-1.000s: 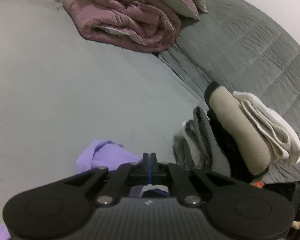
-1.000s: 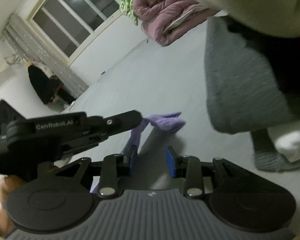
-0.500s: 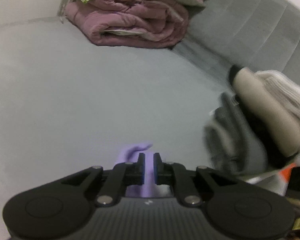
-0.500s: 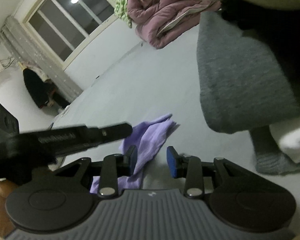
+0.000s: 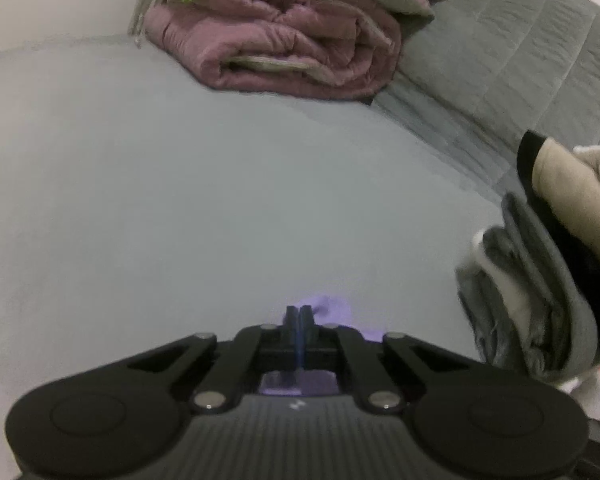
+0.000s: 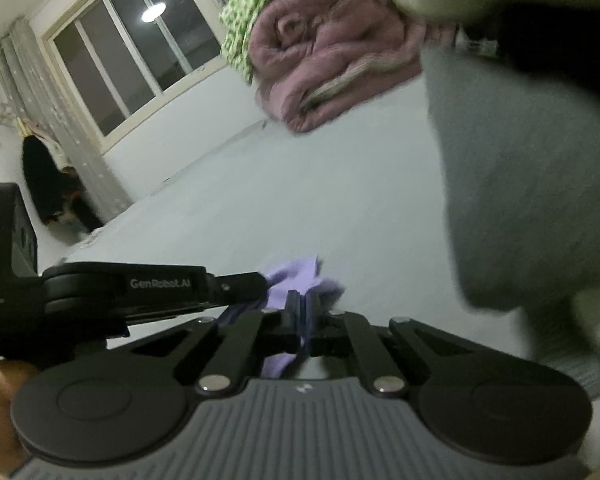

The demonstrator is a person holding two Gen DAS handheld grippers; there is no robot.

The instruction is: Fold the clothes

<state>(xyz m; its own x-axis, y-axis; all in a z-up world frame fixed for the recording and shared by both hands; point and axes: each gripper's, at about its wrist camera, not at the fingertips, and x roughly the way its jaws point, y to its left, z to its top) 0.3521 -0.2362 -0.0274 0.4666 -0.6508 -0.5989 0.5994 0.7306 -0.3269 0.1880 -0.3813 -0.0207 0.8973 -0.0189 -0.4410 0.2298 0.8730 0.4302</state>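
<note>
Lilac cloth (image 6: 296, 276) lies bunched on the pale grey sheet (image 5: 180, 200) near its front edge, its long axis running from the grippers away toward the folded pink quilt (image 5: 292, 40) at the sheet's far edge, its free tip pointing that way. Right gripper (image 6: 301, 312) has its jaws pressed together on a fold of it, while the left gripper (image 6: 260, 280), reaching in from the left, is clamped on the same cloth's left edge. A pile of grey, black and beige clothes (image 5: 540, 280) sits at the sheet's right edge.
</note>
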